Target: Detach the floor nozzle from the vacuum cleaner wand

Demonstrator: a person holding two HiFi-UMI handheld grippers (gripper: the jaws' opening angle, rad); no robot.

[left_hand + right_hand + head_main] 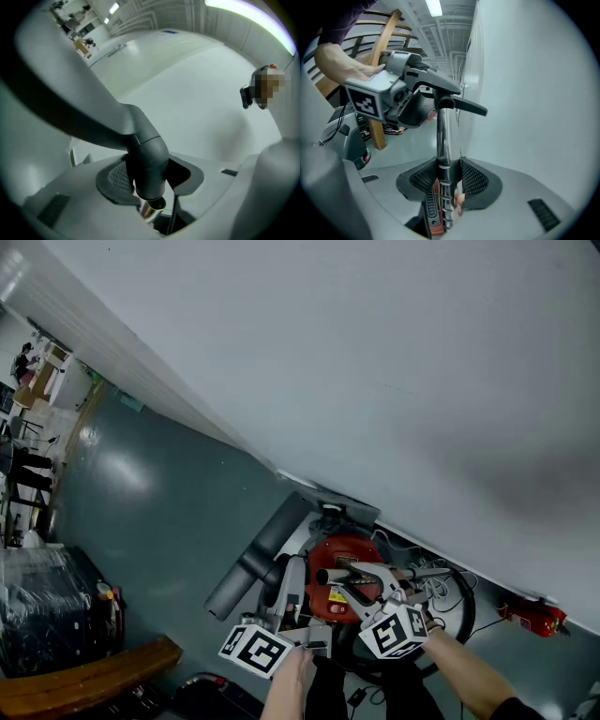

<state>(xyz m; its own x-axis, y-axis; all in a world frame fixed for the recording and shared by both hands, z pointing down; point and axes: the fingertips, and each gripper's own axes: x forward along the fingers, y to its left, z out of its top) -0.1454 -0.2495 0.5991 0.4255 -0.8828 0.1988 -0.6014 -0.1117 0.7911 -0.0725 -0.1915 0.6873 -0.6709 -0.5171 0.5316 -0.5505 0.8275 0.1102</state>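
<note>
We've got L claw (149, 180) clamped on nozzle (258, 554) neck, nozzle left of red vac (342, 563), by far wall (375, 381); R claw (444, 180) grips chrome wand (442, 136).

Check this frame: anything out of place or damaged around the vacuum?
Nothing looks broken or spilled. Only clutter: a loose tangle of white cables lies on the floor beside the red vacuum, close to the wall, and a red object, too small to identify, lies at the wall's foot.
</note>
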